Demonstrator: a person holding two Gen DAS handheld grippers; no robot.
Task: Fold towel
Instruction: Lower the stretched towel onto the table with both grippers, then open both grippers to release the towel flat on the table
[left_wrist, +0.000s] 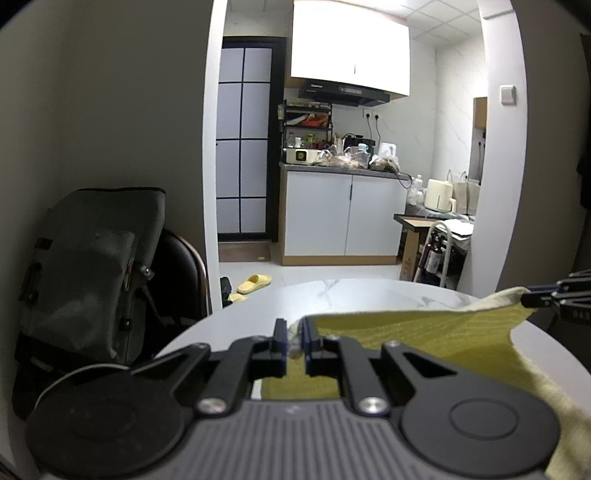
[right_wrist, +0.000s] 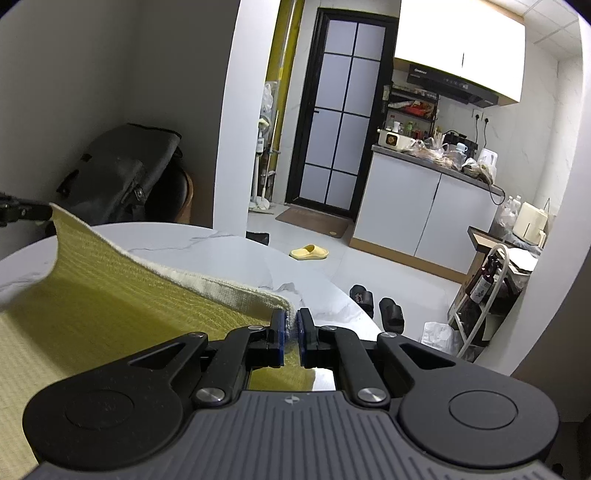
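A yellow-green towel with a cream edge is held up over a round white marble table. My left gripper is shut on one corner of the towel. My right gripper is shut on the other corner of the same cream edge. The towel spans between the two grippers and sags towards the table. The right gripper also shows at the right edge of the left wrist view. The left gripper shows at the left edge of the right wrist view.
A dark bag on a chair stands beyond the table's far left side. Past the table lie yellow slippers, black slippers, a white rack with bottles and a kitchen counter.
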